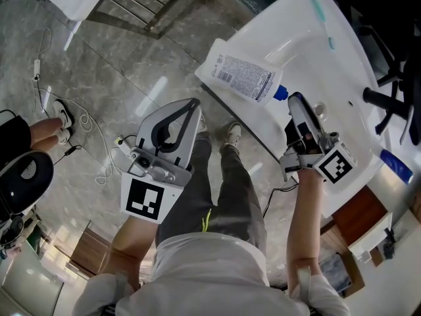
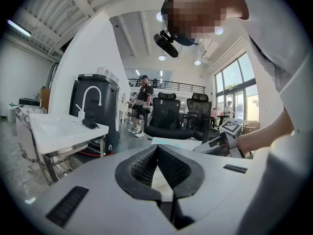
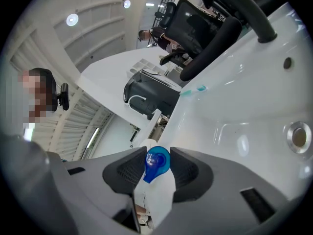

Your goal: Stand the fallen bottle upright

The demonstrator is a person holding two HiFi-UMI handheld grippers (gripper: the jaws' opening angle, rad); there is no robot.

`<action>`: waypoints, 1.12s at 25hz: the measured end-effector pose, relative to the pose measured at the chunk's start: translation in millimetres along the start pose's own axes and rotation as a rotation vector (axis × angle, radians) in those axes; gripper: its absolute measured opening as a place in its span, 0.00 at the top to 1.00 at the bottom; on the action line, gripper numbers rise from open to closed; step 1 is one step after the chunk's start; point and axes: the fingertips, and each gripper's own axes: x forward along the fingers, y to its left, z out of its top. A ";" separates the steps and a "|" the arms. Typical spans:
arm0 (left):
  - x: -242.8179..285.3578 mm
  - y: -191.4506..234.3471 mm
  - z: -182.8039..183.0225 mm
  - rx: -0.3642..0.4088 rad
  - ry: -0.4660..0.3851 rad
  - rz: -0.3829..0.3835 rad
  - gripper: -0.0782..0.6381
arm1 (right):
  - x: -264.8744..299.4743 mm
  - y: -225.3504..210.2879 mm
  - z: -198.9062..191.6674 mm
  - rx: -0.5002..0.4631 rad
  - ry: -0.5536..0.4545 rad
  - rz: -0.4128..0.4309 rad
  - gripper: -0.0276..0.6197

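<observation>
A: status on the bottle?

B: The bottle (image 1: 242, 78) is on its side at the near corner of the white sink top (image 1: 342, 58), label facing up. Its blue cap (image 1: 281, 93) points towards the basin and towards my right gripper (image 1: 294, 101).

A: right claw?

B: It's clamped on the cap. In the right gripper view the cap sits between both pads (image 3: 126, 169) and touches each side. The white body runs down and away below them, so the grip is at the cap end only.

A: bottle off the surface?

B: Can't tell. From the head view it looks flat along the counter edge, not upright.

A: left claw?

B: My left gripper (image 1: 195, 102) is closed with its tips meeting and nothing between them. It hangs over the floor (image 1: 131, 71) just in front of me, near the counter's corner, well short of the bottle and not touching it.

A: anything else near the bottle?

B: Just the basin with its drain (image 3: 298, 134), past the cap.
</observation>
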 end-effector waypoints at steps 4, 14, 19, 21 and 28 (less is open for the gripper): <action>-1.1 -2.4 2.2 -0.001 -0.002 -0.001 0.87 | -4.8 3.4 9.9 0.001 -0.054 -0.010 0.70; -6.7 -0.5 5.5 -0.003 -0.009 -0.003 0.87 | -13.1 18.4 34.9 -0.040 -0.181 -0.069 0.71; -7.6 2.1 11.6 -0.003 -0.025 -0.004 0.87 | -17.1 28.4 49.8 -0.149 -0.217 -0.146 0.71; -7.8 3.3 13.6 -0.004 -0.028 -0.006 0.87 | -17.3 33.9 54.9 -0.191 -0.224 -0.166 0.71; -9.6 10.4 22.0 0.011 -0.041 -0.008 0.87 | -16.5 53.1 67.5 -0.328 -0.236 -0.233 0.71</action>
